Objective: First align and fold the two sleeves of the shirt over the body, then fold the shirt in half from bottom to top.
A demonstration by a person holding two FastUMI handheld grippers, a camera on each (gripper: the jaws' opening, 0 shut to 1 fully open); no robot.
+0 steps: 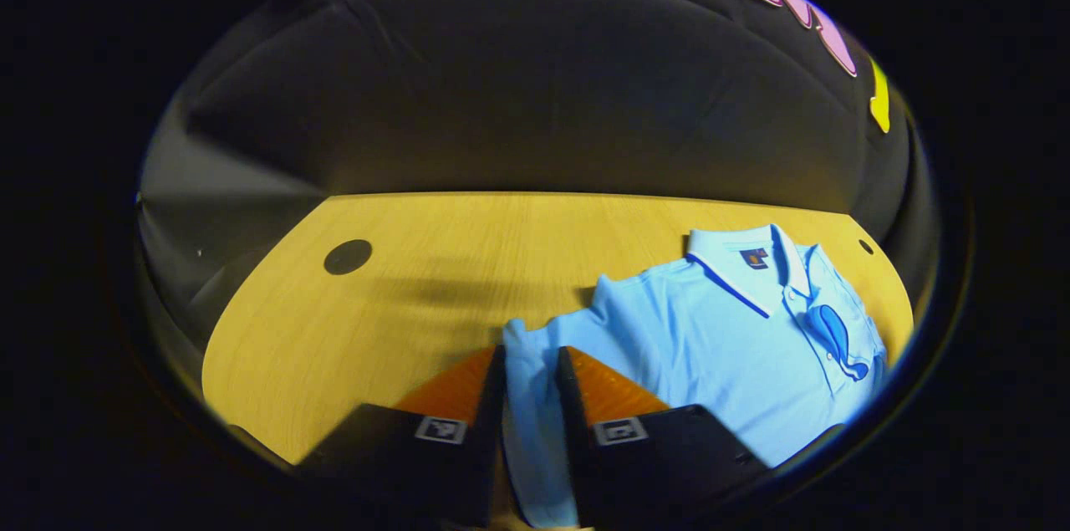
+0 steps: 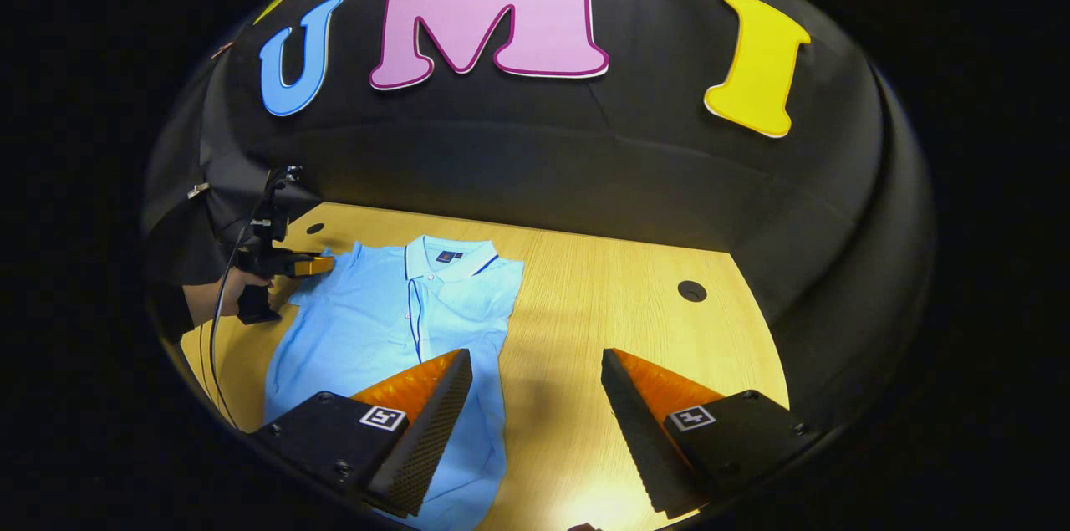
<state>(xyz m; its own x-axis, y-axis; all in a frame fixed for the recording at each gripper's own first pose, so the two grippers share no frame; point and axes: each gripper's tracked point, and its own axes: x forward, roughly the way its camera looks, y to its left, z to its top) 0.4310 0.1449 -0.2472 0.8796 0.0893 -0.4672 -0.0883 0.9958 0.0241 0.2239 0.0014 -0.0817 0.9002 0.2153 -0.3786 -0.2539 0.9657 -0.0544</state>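
Light blue polo shirt (image 2: 376,330) lay flat on the wooden table (image 2: 602,330), collar (image 2: 447,257) toward the booth's back wall, front side up w/ placket showing.

Left gripper view: left claw (image 1: 532,368) low over the table, fingers nearly together w/ the shirt's sleeve (image 1: 531,380) running between them. Sleeve cloth filled the narrow gap; looked pinched, though actual pad contact was hard to confirm. Shirt body (image 1: 710,339) spread to the right of the claw in that view, collar at far end.

Right gripper view: right claw (image 2: 535,385) spread wide, nothing between the fingers. Its left finger (image 2: 426,414) sat over the shirt's edge, the other over bare table; touching or not, couldn't tell. Farther off at the shirt's opposite shoulder, the left claw (image 2: 313,265) showed again, held by a hand (image 2: 230,293) w/ a cable (image 2: 219,330) trailing down.

Round dark hole (image 2: 691,291) in the table, well apart from the shirt.
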